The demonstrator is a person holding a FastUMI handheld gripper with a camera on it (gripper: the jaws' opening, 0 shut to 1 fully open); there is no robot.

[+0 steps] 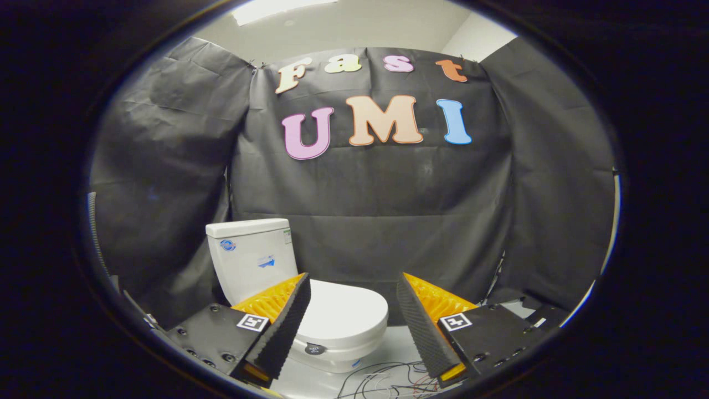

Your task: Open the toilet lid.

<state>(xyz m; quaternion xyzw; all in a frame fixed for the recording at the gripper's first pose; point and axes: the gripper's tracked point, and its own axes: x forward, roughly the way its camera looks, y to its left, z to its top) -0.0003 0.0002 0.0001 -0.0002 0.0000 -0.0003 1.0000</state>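
Hovering tongs (353,299) spread apart, gripping nothing; closed toilet lid (343,313) just beyond, partly behind left finger, tank (249,257) farther left

A glossy white toilet (310,299), its closed lid (343,316) equally white, stands before crumpled black cloth walls (388,194). Small blue marks dot the white tank (252,257), and a dark round button (315,349) sits on the bowl's near side. Black and red wires (388,379) tangle across the pale floor (388,346).
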